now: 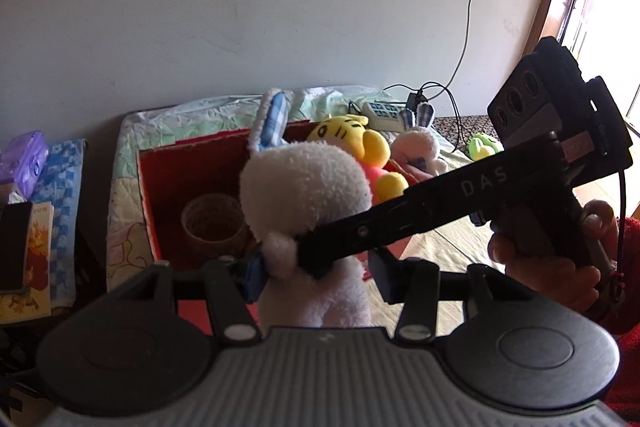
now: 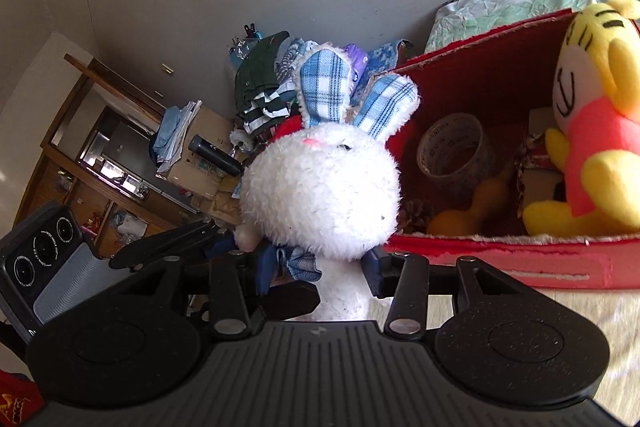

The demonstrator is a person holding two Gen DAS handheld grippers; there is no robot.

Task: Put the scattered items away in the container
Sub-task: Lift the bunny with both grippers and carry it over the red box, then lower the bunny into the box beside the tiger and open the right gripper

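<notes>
Left wrist view: a white plush rabbit (image 1: 308, 187) stands upright between the fingers of the left tool (image 1: 316, 279), its head risen above them and its plaid ears pointing up toward the wall. The left tool's fingers sit on either side of the rabbit's neck; whether they press it or merely flank it cannot be told. The right tool (image 1: 304, 259) reaches in from the right, held by a hand (image 1: 560, 259), and its long fingers close across the same neck. Just beyond the rabbit lies the red box (image 1: 148, 195), holding a roll of tape (image 1: 214, 223) and a yellow tiger doll (image 1: 352, 147). A second small rabbit (image 1: 418, 147) and a green toy (image 1: 484, 145) lie on the bed beyond the box.

Right wrist view: the right tool (image 2: 316, 267) is clamped on the rabbit (image 2: 320, 187) at the neck, its bow (image 2: 296, 263) bunched between the fingers. The left tool (image 2: 168, 243) comes in from the left. The red box (image 2: 500, 251) opens just to the right of the rabbit, so the drop likely calls for a short carry rightward over the near wall, the toy's long axis kept upright.
</notes>
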